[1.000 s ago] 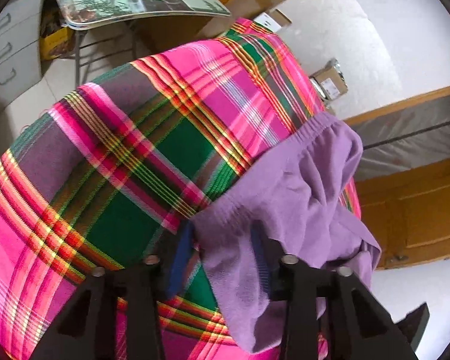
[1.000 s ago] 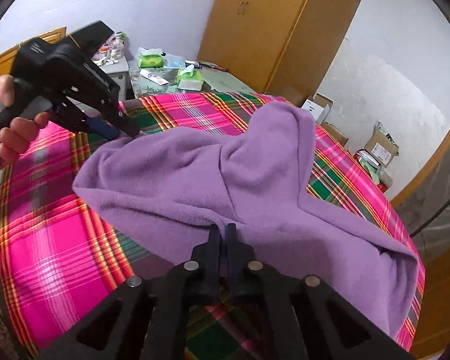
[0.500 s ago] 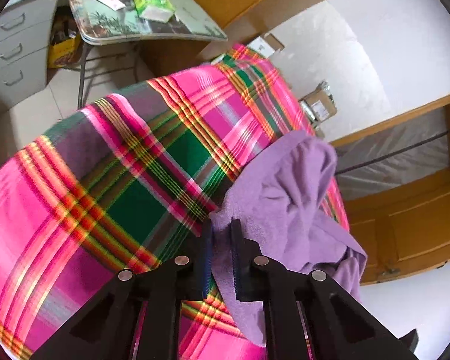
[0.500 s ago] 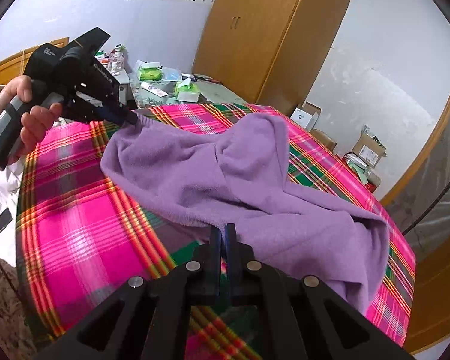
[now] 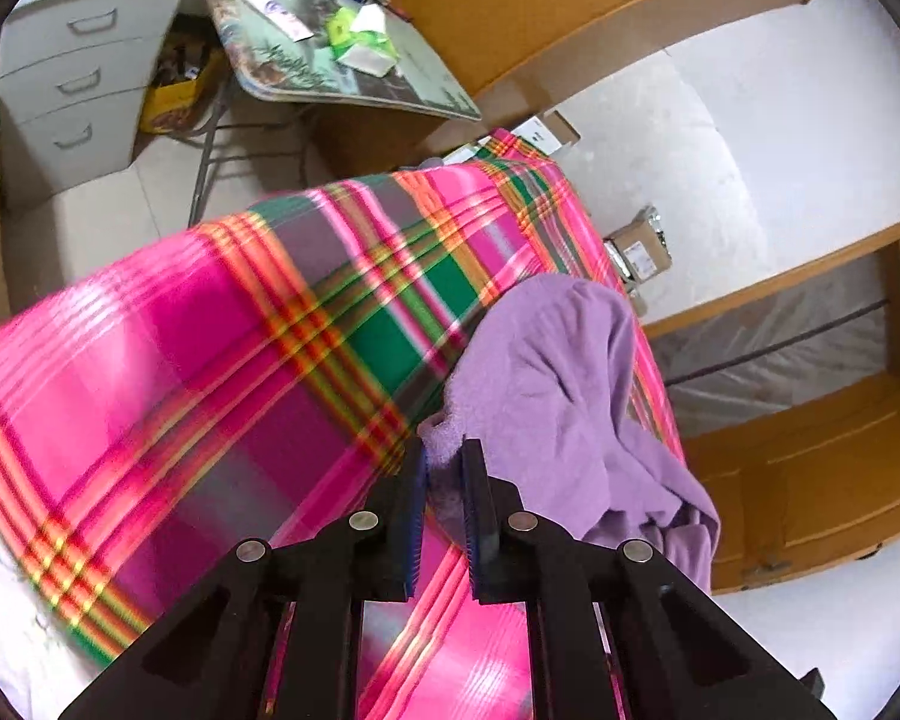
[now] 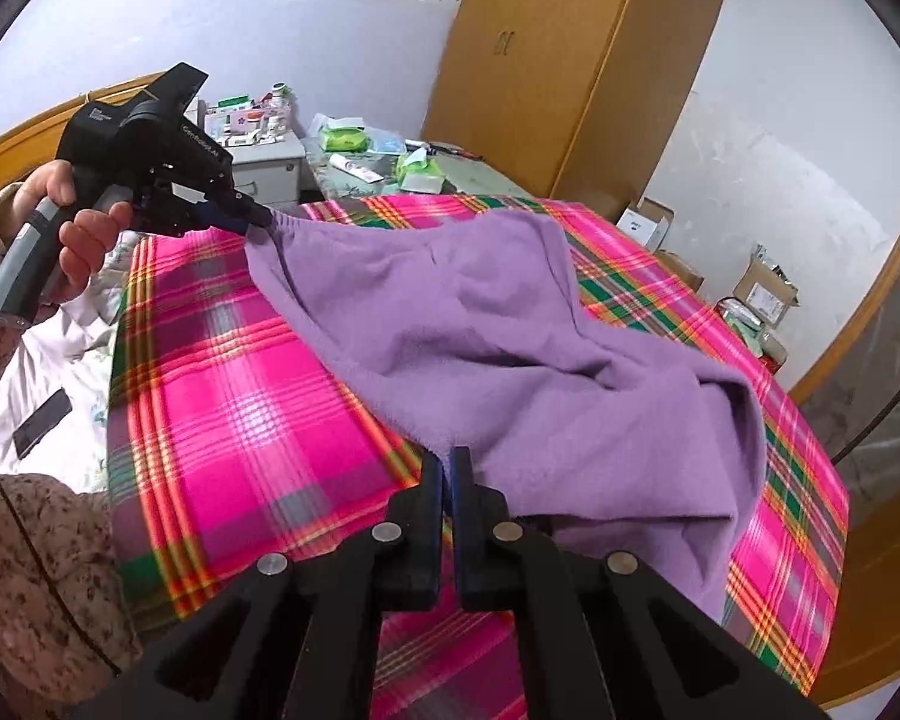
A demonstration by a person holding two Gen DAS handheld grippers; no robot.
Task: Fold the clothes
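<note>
- Your left hand-held gripper (image 6: 255,217), upper left of the right view, pinches the purple garment (image 6: 510,324) at its gathered edge.
- Your right hand-held gripper (image 6: 447,468), bottom centre, is pressed together on the near hem.
- You hold it stretched across the plaid blanket (image 6: 234,408), probably to spread it flat for folding.

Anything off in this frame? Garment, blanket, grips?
Nothing damaged or spilled. The purple garment is held at two edge points, by the left gripper and the right gripper, but its far end sags in a crumpled heap on the plaid blanket, not spread flat.
</note>
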